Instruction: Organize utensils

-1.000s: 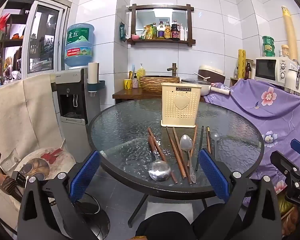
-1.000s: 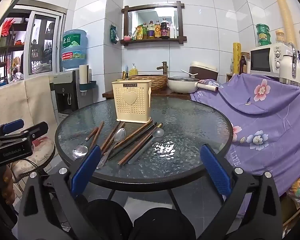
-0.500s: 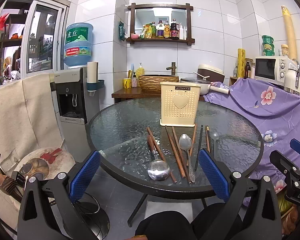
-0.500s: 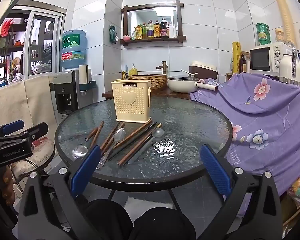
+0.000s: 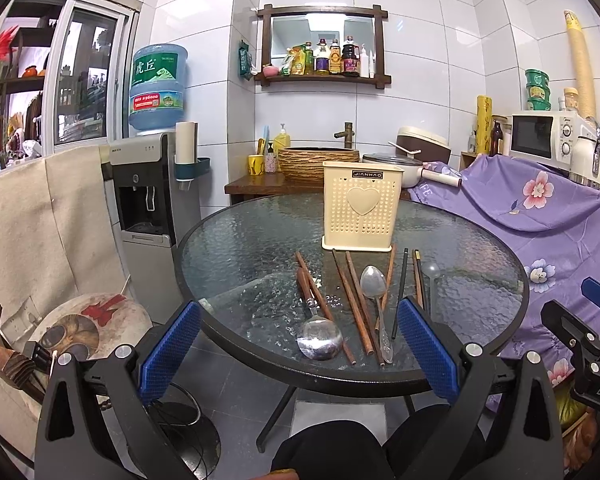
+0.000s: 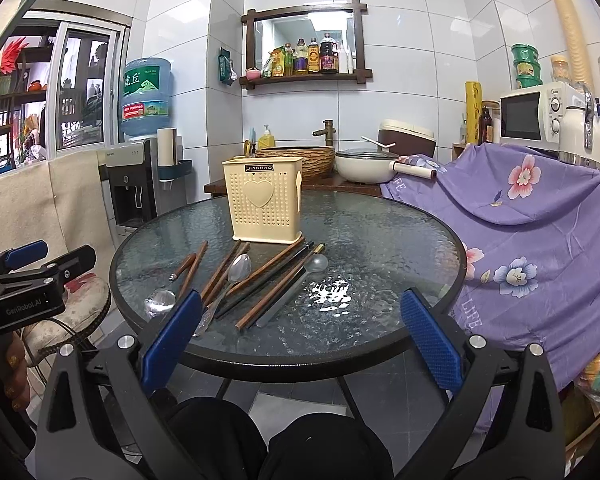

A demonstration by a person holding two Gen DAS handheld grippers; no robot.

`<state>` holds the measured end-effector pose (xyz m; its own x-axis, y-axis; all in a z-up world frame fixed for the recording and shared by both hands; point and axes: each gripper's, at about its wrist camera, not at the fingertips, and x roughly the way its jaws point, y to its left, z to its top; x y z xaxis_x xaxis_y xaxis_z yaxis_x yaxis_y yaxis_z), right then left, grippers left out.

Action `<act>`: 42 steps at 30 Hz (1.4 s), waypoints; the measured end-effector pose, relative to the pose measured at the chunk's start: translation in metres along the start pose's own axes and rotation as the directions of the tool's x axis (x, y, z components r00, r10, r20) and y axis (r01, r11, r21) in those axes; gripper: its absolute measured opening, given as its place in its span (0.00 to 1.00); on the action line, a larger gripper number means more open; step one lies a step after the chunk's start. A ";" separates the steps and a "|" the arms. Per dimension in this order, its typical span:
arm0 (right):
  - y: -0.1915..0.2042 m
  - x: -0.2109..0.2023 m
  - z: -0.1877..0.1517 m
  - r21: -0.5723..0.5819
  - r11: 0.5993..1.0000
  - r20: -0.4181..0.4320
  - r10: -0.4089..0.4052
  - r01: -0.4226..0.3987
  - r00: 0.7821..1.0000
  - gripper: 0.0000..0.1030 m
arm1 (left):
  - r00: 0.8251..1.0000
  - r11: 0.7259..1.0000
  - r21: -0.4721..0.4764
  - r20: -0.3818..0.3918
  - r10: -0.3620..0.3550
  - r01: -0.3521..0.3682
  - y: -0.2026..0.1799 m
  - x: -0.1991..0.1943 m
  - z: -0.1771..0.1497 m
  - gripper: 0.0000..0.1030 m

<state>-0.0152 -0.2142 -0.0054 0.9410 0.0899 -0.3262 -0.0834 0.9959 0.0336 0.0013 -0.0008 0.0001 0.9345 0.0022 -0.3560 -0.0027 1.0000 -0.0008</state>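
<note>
A cream perforated utensil holder (image 5: 360,206) (image 6: 265,200) stands upright on the round glass table (image 5: 240,248) (image 6: 380,240). In front of it lie several brown chopsticks (image 5: 350,300) (image 6: 274,266), black chopsticks (image 5: 399,292), a steel ladle (image 5: 319,338) (image 6: 160,300), a steel spoon (image 5: 374,286) (image 6: 239,268) and a clear spoon (image 5: 431,272) (image 6: 314,266). My left gripper (image 5: 300,350) is open and empty, below the table's near edge. My right gripper (image 6: 300,340) is open and empty, also short of the table.
A water dispenser (image 5: 148,200) stands left of the table. A purple flowered cloth (image 5: 540,216) covers furniture on the right, with a microwave (image 5: 540,136) behind. A counter with a woven basin (image 5: 318,164) and a pot (image 6: 364,166) is beyond the table. A stool (image 5: 88,320) is at left.
Both grippers have barely moved; the views shift very slightly. Nothing on the table has moved.
</note>
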 end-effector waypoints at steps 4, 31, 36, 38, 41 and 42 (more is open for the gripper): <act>0.000 0.000 0.000 0.002 1.000 0.000 0.000 0.000 1.000 0.95 | 1.000 1.000 0.000 0.001 0.000 0.000 0.000 0.000 0.000 0.94; 0.000 0.001 -0.001 0.002 1.000 -0.003 0.001 -0.001 1.000 0.95 | 1.000 1.000 0.005 -0.004 0.000 0.000 -0.001 0.002 -0.002 0.94; 0.000 0.001 0.000 0.002 1.000 -0.006 0.002 -0.002 1.000 0.95 | 1.000 1.000 0.006 -0.005 0.000 0.000 -0.001 0.002 -0.003 0.94; 0.000 0.002 -0.002 0.000 1.000 -0.005 0.003 -0.003 1.000 0.95 | 1.000 1.000 0.007 -0.006 0.001 -0.001 -0.001 0.002 -0.003 0.94; 0.000 0.002 -0.002 0.002 1.000 -0.006 0.002 -0.002 1.000 0.95 | 1.000 1.000 0.005 -0.006 0.001 -0.001 -0.001 0.002 -0.003 0.94; 0.000 0.002 -0.001 0.003 1.000 -0.007 0.003 -0.003 1.000 0.95 | 1.000 1.000 0.006 -0.005 0.000 0.000 -0.001 0.002 -0.003 0.94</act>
<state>-0.0139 -0.2140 -0.0073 0.9386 0.0925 -0.3324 -0.0851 0.9957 0.0369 0.0019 -0.0022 -0.0030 0.9326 0.0027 -0.3610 -0.0011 1.0000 0.0047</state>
